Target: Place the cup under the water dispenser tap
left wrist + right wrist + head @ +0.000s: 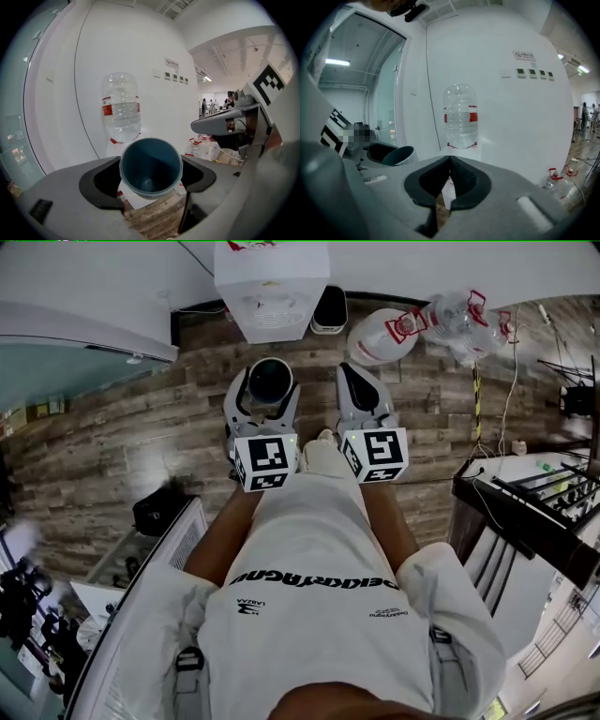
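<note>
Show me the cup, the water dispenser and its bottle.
cup (151,164), left gripper view, inner wall
water dispenser (272,307), head view, front face
bottle (461,117), right gripper view, clear body

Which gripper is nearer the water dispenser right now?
Left. The left gripper, shut on the cup, points straight at the water dispenser, just short of it. The right gripper, shut and empty, sits off to its side, nearer the floor bottles.

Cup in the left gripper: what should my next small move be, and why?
Probably carry the cup forward toward the water dispenser. The left gripper is closed on the cup, and the dispenser stands ahead across a stretch of wooden floor, so the cup is not under it yet.
</note>
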The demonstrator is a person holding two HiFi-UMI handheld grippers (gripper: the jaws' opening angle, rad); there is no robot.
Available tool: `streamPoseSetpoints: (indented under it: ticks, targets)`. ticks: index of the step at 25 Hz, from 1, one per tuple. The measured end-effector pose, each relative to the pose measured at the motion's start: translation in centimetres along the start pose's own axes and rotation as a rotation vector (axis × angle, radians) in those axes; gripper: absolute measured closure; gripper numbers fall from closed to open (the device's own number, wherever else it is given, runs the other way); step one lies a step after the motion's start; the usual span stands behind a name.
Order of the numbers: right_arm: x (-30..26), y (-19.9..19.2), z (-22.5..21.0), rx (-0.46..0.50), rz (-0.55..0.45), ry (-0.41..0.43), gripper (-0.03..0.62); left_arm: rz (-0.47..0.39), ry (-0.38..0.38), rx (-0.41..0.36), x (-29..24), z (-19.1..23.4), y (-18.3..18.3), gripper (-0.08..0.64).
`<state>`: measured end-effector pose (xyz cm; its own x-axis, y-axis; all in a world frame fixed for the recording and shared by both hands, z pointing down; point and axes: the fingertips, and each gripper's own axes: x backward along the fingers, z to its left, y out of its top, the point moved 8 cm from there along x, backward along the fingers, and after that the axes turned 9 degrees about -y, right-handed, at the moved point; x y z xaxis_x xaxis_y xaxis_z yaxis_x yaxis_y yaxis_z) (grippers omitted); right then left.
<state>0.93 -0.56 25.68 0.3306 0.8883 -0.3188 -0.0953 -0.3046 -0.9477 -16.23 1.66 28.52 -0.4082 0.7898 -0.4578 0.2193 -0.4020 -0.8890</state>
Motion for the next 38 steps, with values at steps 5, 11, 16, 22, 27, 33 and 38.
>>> streamPoseSetpoints:
  ticks: [5, 11, 16, 22, 27, 33, 38]
  targets:
    - [-2.4, -1.6, -1.0, -0.005, 0.036, 0.001, 0.592, 0.017, -0.009, 0.036, -2.7, 0.5, -1.0, 0.199]
    - [-6.4, -4.8, -2.8, -0.015, 0.056, 0.032, 0.592, -0.014, 0.001, 0.089, -7.0, 1.3, -1.3, 0.199]
    - [-9.5, -6.9, -4.9, -0.040, 0.067, 0.024, 0.592, -0.012, 0.030, 0.130, -12.0, 1.7, -2.7, 0.199]
    - [-12.1, -10.1, -6.5, -0.070, 0.072, 0.013, 0.592, 0.001, 0.056, 0.170, -17.4, 1.6, -5.5, 0.199]
    - [-14.2, -13.1, -8.3, -0.074, 0.088, 0.012, 0.592, 0.013, 0.069, 0.162, -21.6, 1.7, -8.3, 0.198]
    - [-16.2, -16.6, -9.6, -0.072, 0.109, 0.020, 0.592, 0.000, 0.069, 0.137, -26.4, 2.4, -11.6, 0.198]
    - [-17.2, -19.1, -10.5, -0.074, 0.121, 0.018, 0.592, 0.023, 0.081, 0.130, -29.7, 3.1, -14.4, 0.196]
